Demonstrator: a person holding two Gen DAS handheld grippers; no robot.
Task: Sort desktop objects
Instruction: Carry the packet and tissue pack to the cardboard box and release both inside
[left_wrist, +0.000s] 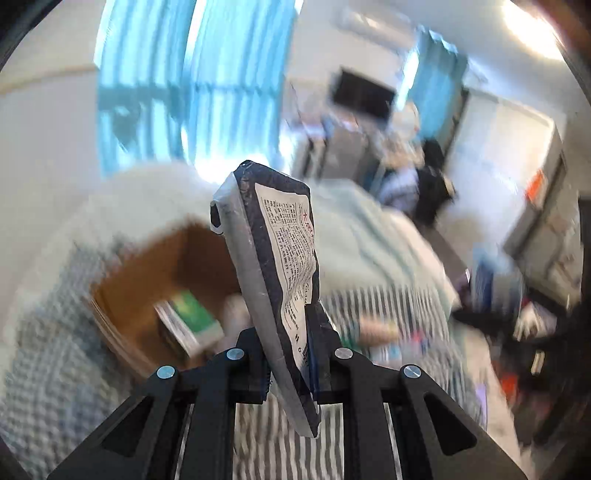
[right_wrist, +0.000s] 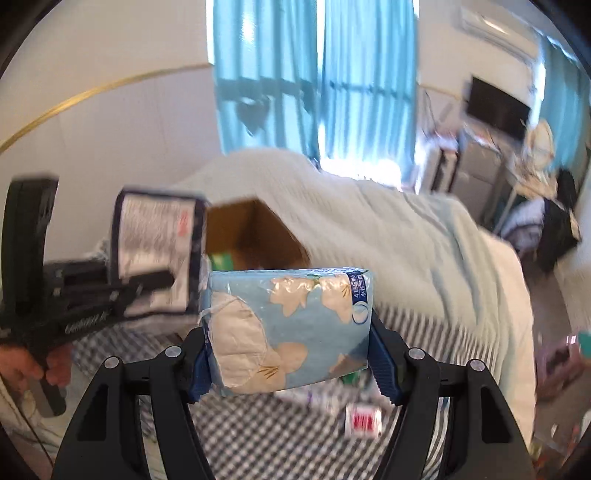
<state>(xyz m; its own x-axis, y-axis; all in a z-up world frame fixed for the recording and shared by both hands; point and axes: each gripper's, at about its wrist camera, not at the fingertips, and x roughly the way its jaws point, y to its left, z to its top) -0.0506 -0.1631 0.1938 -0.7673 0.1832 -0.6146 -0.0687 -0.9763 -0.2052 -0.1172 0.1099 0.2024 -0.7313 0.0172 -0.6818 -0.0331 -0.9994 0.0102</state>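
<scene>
My left gripper (left_wrist: 291, 354) is shut on a flat dark-edged packet with printed text (left_wrist: 280, 266), held upright in the air just right of the open cardboard box (left_wrist: 147, 273). The same packet (right_wrist: 155, 251) and left gripper (right_wrist: 147, 280) show at the left of the right wrist view, beside the box (right_wrist: 258, 236). My right gripper (right_wrist: 288, 354) is shut on a light blue tissue pack with cream flowers (right_wrist: 291, 328), held above the checkered cloth, in front of the box.
A green-and-white box (left_wrist: 192, 317) lies inside the cardboard box. Small items lie on the checkered and striped cloth (right_wrist: 258, 435), among them a red-and-white packet (right_wrist: 364, 421). A pale blanket (right_wrist: 406, 240) covers the bed behind. Furniture stands at the right.
</scene>
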